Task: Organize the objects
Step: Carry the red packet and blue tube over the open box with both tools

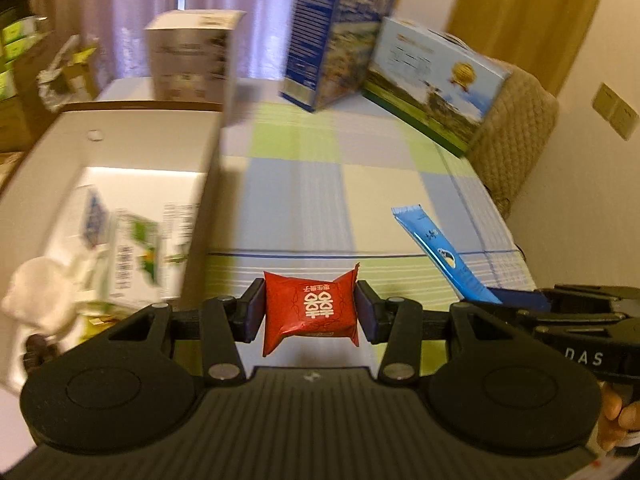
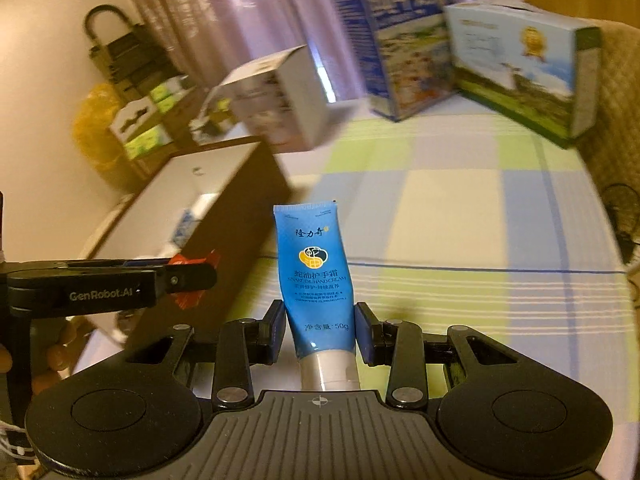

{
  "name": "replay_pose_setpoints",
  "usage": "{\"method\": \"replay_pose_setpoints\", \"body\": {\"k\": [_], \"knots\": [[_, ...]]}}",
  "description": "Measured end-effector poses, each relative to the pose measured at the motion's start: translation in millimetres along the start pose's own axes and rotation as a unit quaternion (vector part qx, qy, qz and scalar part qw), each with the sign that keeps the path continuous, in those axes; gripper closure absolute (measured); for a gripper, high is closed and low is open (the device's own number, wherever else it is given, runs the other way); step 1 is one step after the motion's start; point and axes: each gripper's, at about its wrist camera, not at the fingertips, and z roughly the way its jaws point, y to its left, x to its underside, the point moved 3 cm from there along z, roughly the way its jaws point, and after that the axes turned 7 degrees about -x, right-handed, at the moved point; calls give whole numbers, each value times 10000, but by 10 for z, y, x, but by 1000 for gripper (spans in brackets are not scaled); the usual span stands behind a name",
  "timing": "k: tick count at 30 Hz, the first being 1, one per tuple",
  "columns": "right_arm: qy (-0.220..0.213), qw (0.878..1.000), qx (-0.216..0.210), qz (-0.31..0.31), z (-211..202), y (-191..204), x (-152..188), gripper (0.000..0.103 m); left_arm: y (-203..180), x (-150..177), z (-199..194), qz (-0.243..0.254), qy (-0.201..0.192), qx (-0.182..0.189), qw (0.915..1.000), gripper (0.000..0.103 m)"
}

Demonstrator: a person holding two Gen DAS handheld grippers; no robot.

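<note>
My left gripper [image 1: 310, 312] is shut on a red foil packet [image 1: 310, 310] with white characters, held above the checked tablecloth [image 1: 300, 184]. My right gripper [image 2: 320, 330] is shut on a blue hand cream tube [image 2: 316, 276], white cap toward the camera. In the left wrist view the blue tube [image 1: 440, 254] sticks up from the right gripper [image 1: 516, 300] at the right edge. The right wrist view shows the left gripper [image 2: 192, 276] at the left with the red packet [image 2: 192, 280] in it. An open cardboard box [image 1: 132, 152] with white inner walls lies at the left, holding cartons and packets.
A silver-white carton [image 1: 192, 60], a tall blue carton [image 1: 332, 36] and a flat blue-green box [image 1: 436, 80] stand at the table's far end before curtains. A quilted chair back [image 1: 516, 128] is at the far right. Stacked boxes and a yellow bag [image 2: 96, 128] sit beyond the left side.
</note>
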Motion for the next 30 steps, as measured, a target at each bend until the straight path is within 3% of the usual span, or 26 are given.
{"method": "replay_pose_setpoints", "body": {"k": [8, 15, 22, 30], "knots": [[212, 9976, -635, -182, 373, 751, -48, 69, 810, 79, -313, -427, -82, -396, 9983, 61], [338, 9948, -931, -255, 774, 1225, -137, 69, 1411, 53, -416, -643, -160, -646, 9957, 61], [364, 9961, -776, -224, 1242, 1429, -315, 69, 1827, -125, -219, -624, -98, -753, 9952, 61], [399, 9983, -367, -234, 1761, 1441, -581, 69, 2012, -451, 285, -420, 37, -700, 9967, 61]]}}
